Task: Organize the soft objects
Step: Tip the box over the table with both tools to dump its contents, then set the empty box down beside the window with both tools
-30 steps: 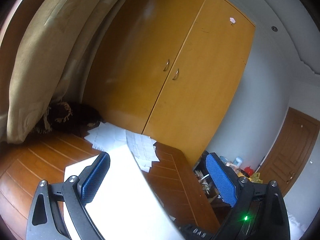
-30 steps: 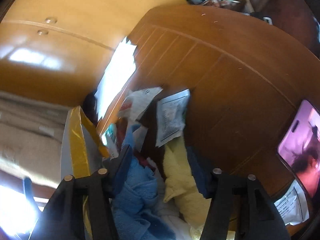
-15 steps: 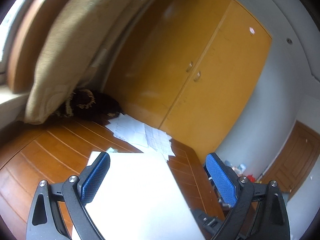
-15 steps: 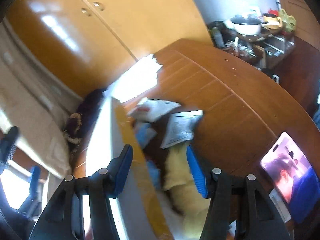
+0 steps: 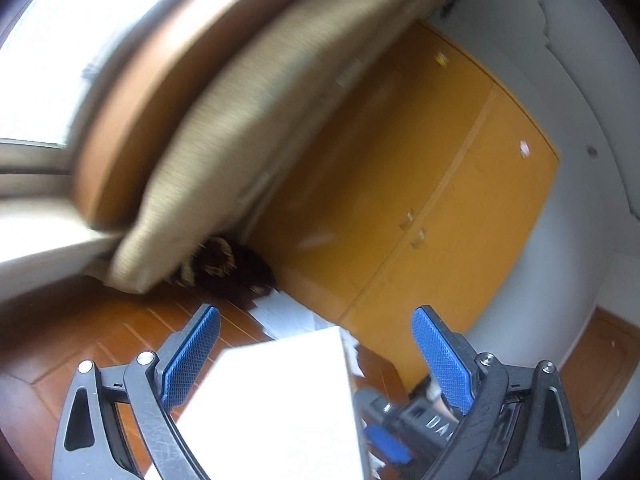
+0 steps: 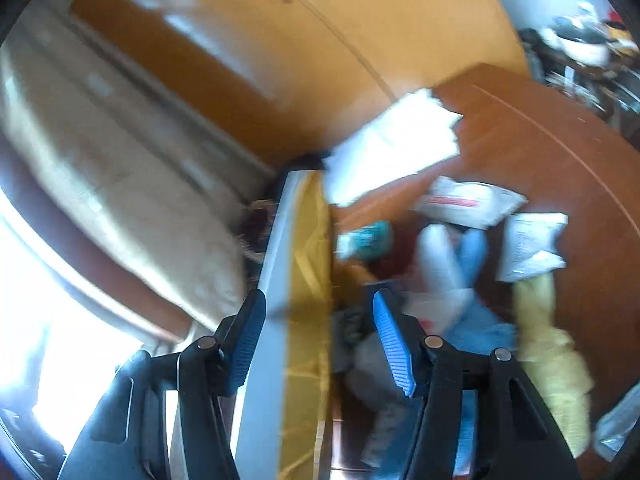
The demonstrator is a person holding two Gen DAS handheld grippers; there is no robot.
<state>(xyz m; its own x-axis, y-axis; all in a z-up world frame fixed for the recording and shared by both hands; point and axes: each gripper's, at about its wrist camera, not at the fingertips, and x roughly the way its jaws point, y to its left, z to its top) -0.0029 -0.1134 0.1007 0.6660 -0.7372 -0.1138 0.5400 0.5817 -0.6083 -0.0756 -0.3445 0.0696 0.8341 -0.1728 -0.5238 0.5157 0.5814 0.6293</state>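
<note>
The right wrist view is blurred. In it a heap of soft things lies on the wooden table [image 6: 540,152]: a blue cloth [image 6: 472,252], a yellow cloth [image 6: 548,344] and a grey cloth [image 6: 380,364]. A white box [image 6: 276,280] with a yellow inner flap [image 6: 308,264] stands left of the heap. My right gripper [image 6: 318,298] is open above the box's rim, which shows between its jaws with a gap to the right pad. My left gripper [image 5: 314,316] is open over a white side of the box [image 5: 280,400] and touches nothing.
Plastic packets [image 6: 472,200] and a teal packet [image 6: 364,240] lie beside the cloths. Loose papers [image 5: 288,316] and a dark fringed cloth [image 5: 224,264] sit at the table's far end. Behind are a beige curtain [image 5: 248,128], a wooden wardrobe [image 5: 440,208] and a bright window [image 5: 60,40].
The left view has swung toward the window and curtain. My right gripper has risen and rolled, shifting from over the cloths to over the box's rim. Both grippers stay open.
</note>
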